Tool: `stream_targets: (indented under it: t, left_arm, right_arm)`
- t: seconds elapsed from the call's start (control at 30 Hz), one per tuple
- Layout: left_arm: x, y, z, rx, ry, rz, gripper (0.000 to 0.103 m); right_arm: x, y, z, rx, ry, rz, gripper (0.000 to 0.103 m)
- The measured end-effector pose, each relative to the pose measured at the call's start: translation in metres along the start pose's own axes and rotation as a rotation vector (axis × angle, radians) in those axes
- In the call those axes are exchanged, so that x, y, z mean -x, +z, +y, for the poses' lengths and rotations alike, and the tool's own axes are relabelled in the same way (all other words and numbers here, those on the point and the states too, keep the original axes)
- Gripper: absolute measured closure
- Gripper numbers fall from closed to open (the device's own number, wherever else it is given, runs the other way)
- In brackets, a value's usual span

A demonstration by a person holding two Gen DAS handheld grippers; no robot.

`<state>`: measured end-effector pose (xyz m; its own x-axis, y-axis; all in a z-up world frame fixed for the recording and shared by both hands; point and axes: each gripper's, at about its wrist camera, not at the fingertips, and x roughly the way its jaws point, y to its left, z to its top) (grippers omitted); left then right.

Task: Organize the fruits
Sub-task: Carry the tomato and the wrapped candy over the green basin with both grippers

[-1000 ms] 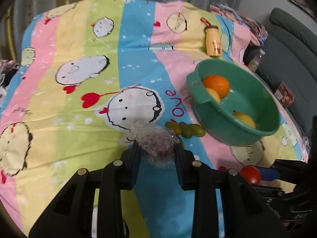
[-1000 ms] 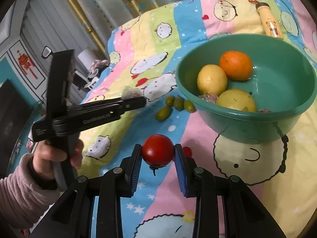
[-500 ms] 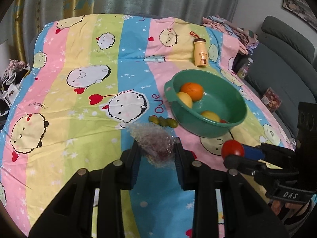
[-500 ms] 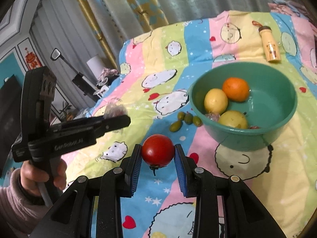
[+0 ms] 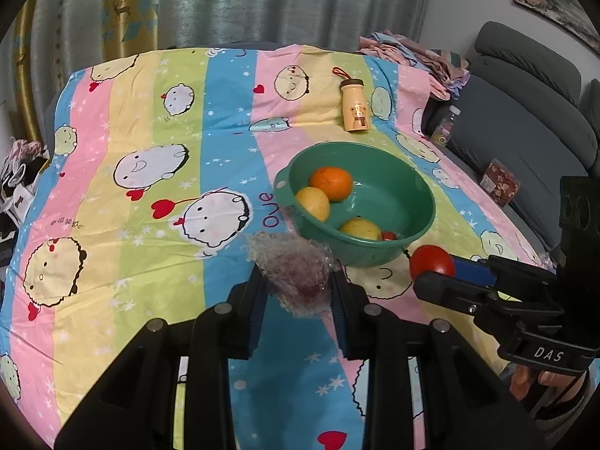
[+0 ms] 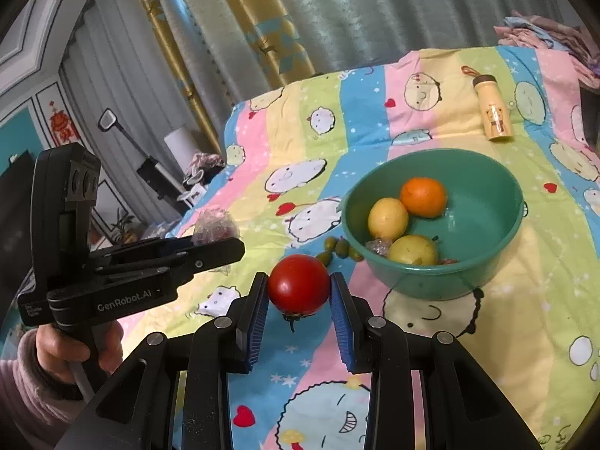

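My left gripper (image 5: 296, 285) is shut on a dark red fruit wrapped in clear plastic (image 5: 294, 272), held above the bed in front of the green bowl (image 5: 420, 191). My right gripper (image 6: 299, 292) is shut on a red tomato (image 6: 299, 284), stem down; in the left wrist view the tomato (image 5: 431, 262) hangs right of the bowl's near rim. The bowl (image 6: 498, 202) holds an orange (image 6: 423, 197), two yellow fruits (image 6: 387, 218) and a small wrapped piece. Several green olives (image 6: 341, 249) lie on the sheet left of the bowl.
A striped cartoon bedsheet (image 5: 150, 195) covers the bed. A beige bottle (image 5: 355, 105) lies beyond the bowl. A grey sofa (image 5: 525, 142) with a small box stands to the right, with curtains behind. A hand (image 6: 63, 348) grips the left tool.
Both grippers have risen and drawn back from the bowl, each keeping its fruit. The bowl and sheet look smaller and farther away now.
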<state>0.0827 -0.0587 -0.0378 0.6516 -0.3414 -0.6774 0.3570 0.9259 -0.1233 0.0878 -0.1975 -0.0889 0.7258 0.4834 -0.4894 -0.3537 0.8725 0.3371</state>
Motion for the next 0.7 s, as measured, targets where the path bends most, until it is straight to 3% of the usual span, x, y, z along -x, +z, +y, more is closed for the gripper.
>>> stream_targets:
  t: [0.7]
  left_arm:
    - [-0.022, 0.022, -0.037, -0.108, -0.001, 0.002, 0.072]
  right_arm:
    - [0.01, 0.017, -0.031, -0.034, -0.04, -0.071, 0.068]
